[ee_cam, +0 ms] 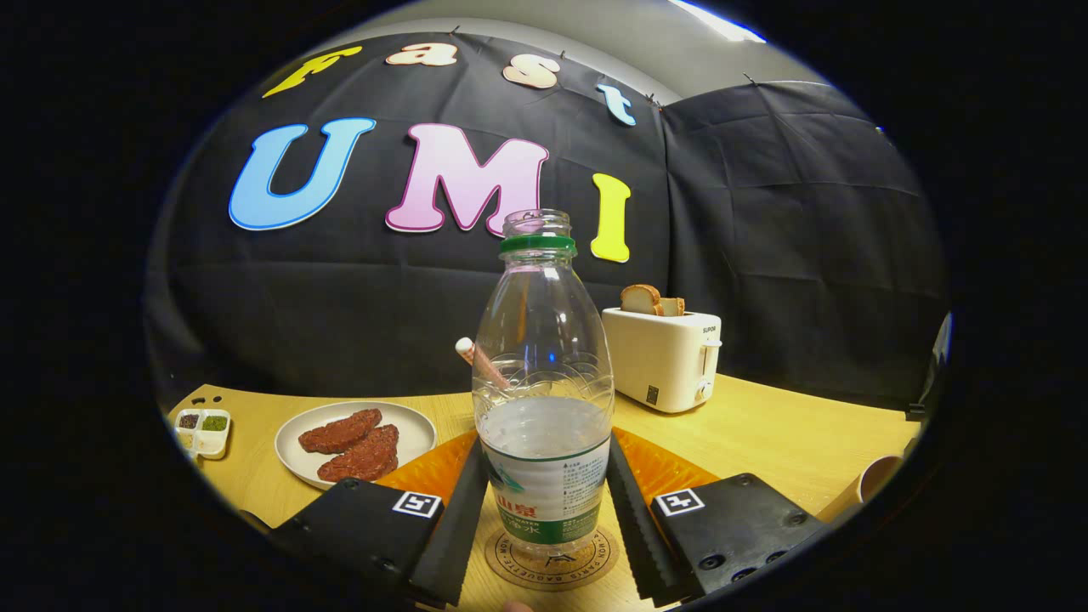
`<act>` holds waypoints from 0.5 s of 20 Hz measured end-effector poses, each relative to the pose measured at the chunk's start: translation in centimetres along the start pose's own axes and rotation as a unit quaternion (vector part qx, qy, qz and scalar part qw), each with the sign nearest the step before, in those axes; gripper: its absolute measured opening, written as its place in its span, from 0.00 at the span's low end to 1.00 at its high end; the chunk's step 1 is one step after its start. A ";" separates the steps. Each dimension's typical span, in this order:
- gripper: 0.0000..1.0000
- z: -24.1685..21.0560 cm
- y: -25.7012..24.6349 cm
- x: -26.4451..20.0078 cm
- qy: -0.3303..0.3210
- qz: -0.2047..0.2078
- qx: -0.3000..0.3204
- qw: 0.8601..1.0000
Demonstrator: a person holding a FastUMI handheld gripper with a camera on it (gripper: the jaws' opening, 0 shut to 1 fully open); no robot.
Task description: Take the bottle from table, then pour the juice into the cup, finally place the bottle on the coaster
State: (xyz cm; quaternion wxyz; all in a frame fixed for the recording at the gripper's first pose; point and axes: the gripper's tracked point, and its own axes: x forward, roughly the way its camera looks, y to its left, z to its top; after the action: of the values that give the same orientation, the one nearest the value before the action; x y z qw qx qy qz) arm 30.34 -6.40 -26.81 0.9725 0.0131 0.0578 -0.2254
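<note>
A clear plastic bottle point(544, 357) with a green neck ring and no cap stands upright on the round cork coaster point(552, 568). It is roughly a third full of clear liquid. My gripper point(546, 450) has one finger on each side of the bottle's lower body, and both fingertips point(473, 476) touch its sides at label height. A paper cup point(875, 483) stands off to the right, beyond the right finger, partly cut off.
An orange mat point(663, 466) lies under the coaster. A plate point(416, 429) with two brown patties sits ahead to the left, with a small seasoning tray point(204, 429) further left. A white toaster point(667, 357) holding bread stands behind on the right. A brown stick point(480, 361) shows behind the bottle.
</note>
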 end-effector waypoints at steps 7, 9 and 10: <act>0.77 -1.1 -0.1 -0.3 0.007 -0.001 0.007 1.000; 0.80 -2.2 0.2 -0.5 0.022 0.009 0.014 1.000; 0.89 -2.4 0.4 -0.6 0.023 0.014 0.021 0.999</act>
State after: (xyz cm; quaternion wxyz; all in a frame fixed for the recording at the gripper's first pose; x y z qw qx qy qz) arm 29.71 -5.62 -29.16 0.9735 0.0393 0.0748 -0.2123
